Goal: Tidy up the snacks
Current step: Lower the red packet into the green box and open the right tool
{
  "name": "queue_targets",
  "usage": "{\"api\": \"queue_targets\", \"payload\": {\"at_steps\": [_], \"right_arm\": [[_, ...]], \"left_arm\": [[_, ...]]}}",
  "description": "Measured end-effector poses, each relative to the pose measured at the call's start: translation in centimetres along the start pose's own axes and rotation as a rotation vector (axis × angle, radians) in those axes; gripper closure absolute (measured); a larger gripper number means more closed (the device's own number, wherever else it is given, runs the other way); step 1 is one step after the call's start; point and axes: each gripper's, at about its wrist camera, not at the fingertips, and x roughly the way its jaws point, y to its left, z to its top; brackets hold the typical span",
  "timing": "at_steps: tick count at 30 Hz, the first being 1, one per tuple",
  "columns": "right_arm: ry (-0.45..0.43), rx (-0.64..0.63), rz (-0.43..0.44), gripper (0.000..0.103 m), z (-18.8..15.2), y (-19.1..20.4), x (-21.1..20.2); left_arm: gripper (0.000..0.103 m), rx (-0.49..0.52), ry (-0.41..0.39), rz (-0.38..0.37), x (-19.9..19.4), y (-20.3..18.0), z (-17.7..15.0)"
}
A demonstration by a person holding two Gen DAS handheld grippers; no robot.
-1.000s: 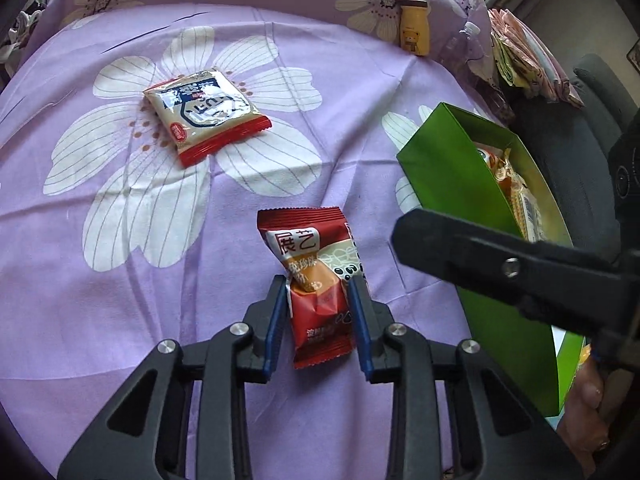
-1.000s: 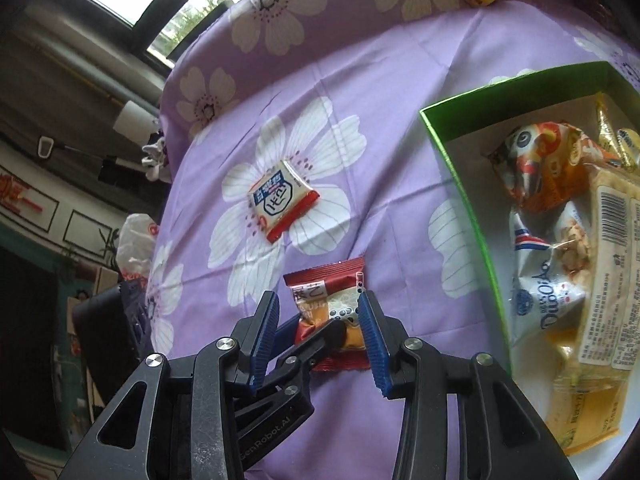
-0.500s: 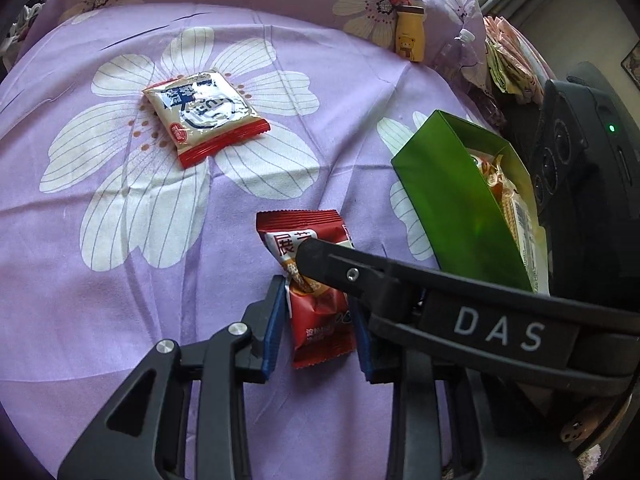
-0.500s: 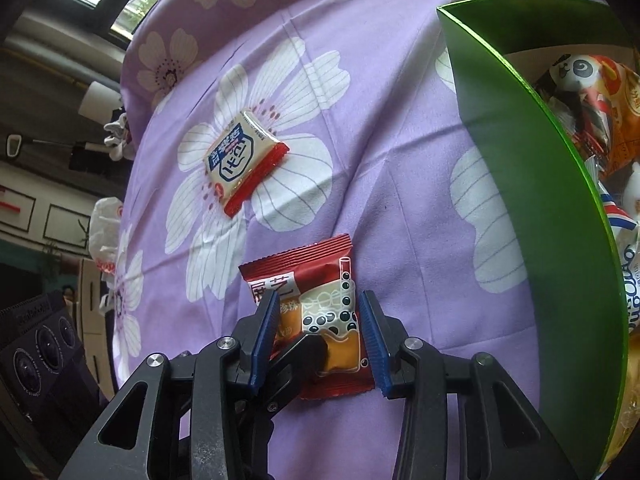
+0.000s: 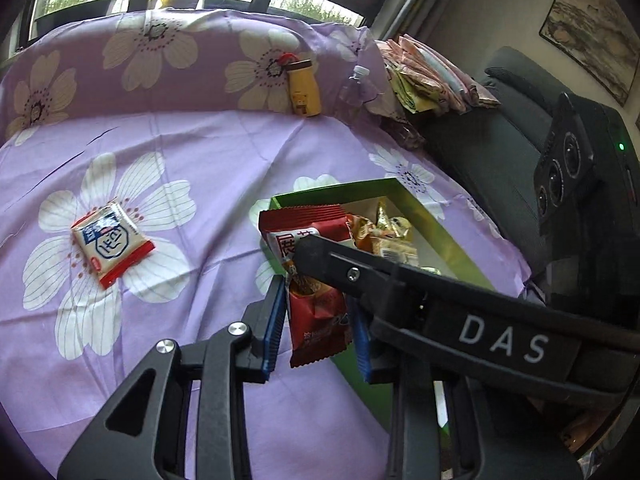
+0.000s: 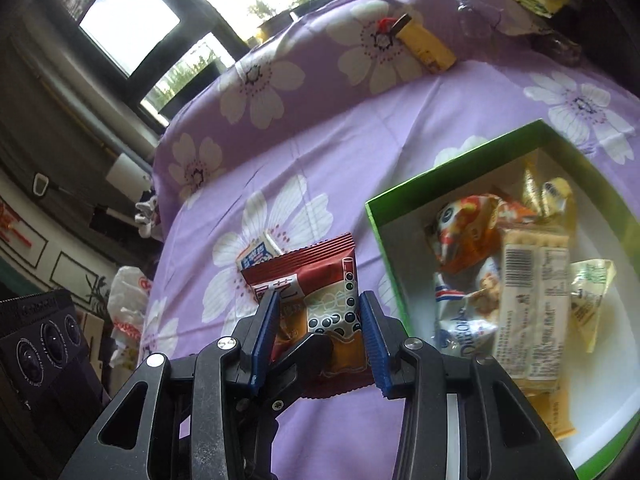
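A red snack packet (image 5: pixel 304 220) hangs above the purple flowered cloth (image 5: pixel 200 152), just at the near left corner of the green box (image 5: pixel 332 190). My left gripper (image 5: pixel 318 320) is shut on its lower part. In the right wrist view the same red packet (image 6: pixel 304 264) sits between the blue pads of my right gripper (image 6: pixel 319 308), which is shut on it too. One right finger (image 5: pixel 460 312) crosses the left view. The green box (image 6: pixel 452 168) holds several wrapped snacks. A white-and-red packet (image 5: pixel 112 242) lies flat on the cloth to the left.
A yellow bottle (image 5: pixel 305 88) and a clear bottle (image 5: pixel 358 84) rest against the raised cloth at the back. A pile of packets (image 5: pixel 432 76) lies at the back right beside a dark seat (image 5: pixel 500 128). A black device (image 5: pixel 580 184) stands at the right.
Both grippers have risen with the red packet, lifting it off the cloth and carrying it toward the green box. The white-and-red packet has stayed where it was.
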Motion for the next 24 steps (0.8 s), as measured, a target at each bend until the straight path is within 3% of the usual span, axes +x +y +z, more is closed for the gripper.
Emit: {"api": "queue_targets", "payload": {"at_steps": [8,16,20,24], "right_arm": [[-0.091,0.102,-0.086,0.059,1.0,-4.7,-3.3],[-0.094,0.184,-0.102,0.059,1.2,-7.7,-3.3],[-0.106,0.192,-0.11,0.059,1.2,-8.0,-3.3],[-0.114,0.189,-0.097,0.055,1.3,-7.8,-3.2]], "left_arm": [[0.073,0.087,0.046,-0.065,3.2,-4.8,0.9],[0.072,0.091,0.092,-0.08,5.8,-5.8,1.0],[0.066,0.081,0.096,-0.068,6.1,-5.5,1.3],[0.053,0.073,0.073,-0.03,5.0,-4.2,1.7]]}}
